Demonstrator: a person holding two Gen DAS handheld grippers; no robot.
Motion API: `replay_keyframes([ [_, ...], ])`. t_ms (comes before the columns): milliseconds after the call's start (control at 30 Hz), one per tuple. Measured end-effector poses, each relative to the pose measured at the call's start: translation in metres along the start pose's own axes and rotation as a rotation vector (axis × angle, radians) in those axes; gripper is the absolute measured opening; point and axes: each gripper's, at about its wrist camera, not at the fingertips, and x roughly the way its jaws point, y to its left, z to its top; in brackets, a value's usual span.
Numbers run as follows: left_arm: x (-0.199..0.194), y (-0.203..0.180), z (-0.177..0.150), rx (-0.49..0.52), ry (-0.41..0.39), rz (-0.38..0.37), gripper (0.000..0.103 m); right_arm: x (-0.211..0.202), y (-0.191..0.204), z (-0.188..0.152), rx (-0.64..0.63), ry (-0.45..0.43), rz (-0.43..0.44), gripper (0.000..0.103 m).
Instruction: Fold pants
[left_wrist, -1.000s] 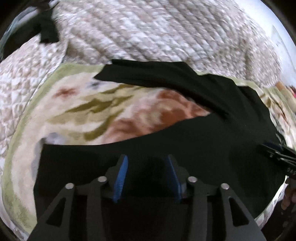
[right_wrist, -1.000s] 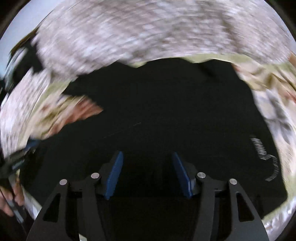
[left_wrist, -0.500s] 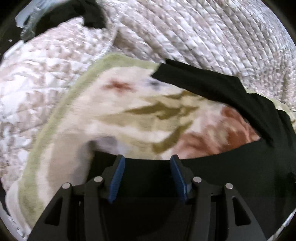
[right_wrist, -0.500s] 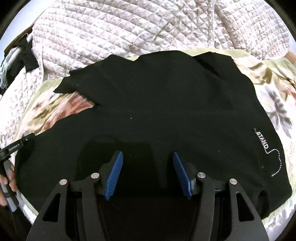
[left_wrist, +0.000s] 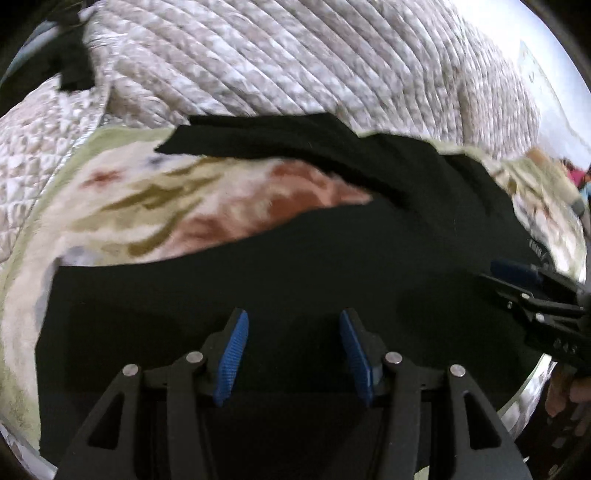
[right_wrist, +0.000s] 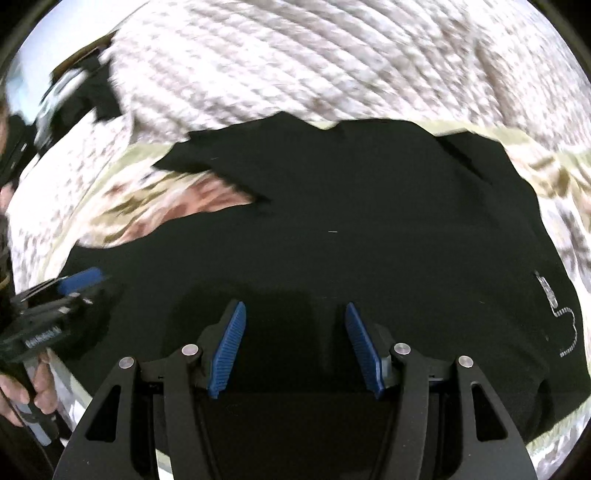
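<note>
Black pants (left_wrist: 332, 266) lie spread on a floral blanket (left_wrist: 155, 206), one leg near me and one leg (left_wrist: 280, 144) farther back. They also fill the right wrist view (right_wrist: 369, 229), with white stitched lettering (right_wrist: 550, 295) at the right. My left gripper (left_wrist: 291, 350) is open and empty just above the near leg. My right gripper (right_wrist: 295, 347) is open and empty over the pants' near edge. Each gripper shows in the other's view: the right gripper (left_wrist: 517, 273) at the right, the left gripper (right_wrist: 81, 280) at the left.
A quilted beige bedspread (left_wrist: 295, 59) rises behind the blanket. A dark garment (left_wrist: 70, 66) lies at the far left on the quilt. The near edge of the bed runs along the bottom of both views.
The left gripper has swung back right, so the near leg fills its view again and the right gripper reappears. The right gripper has shifted slightly; both stay open.
</note>
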Motion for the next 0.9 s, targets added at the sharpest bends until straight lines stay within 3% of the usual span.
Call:
replay_keyframes([
  [100,0.000,0.000,0.002,-0.004,0.002,0.009,0.058,0.017,0.014,-0.007,-0.069,0.073,-0.004,0.057],
  [200,-0.005,0.006,0.005,-0.028,-0.008,0.042,0.057,0.013,0.018,-0.007,-0.093,0.049,-0.012,0.057],
  [300,0.000,0.019,0.005,-0.043,0.014,0.084,0.058,0.007,0.010,-0.007,-0.048,0.028,0.006,0.057],
  [533,0.002,0.044,0.008,-0.124,0.032,0.113,0.058,0.004,-0.034,-0.007,0.106,0.050,-0.151,0.057],
  [600,0.002,0.042,0.008,-0.114,0.038,0.124,0.058,0.002,-0.042,-0.008,0.136,0.051,-0.142,0.057],
  [900,-0.008,0.025,0.044,-0.077,0.052,-0.008,0.058,-0.031,-0.043,0.020,0.111,-0.008,-0.052,0.057],
])
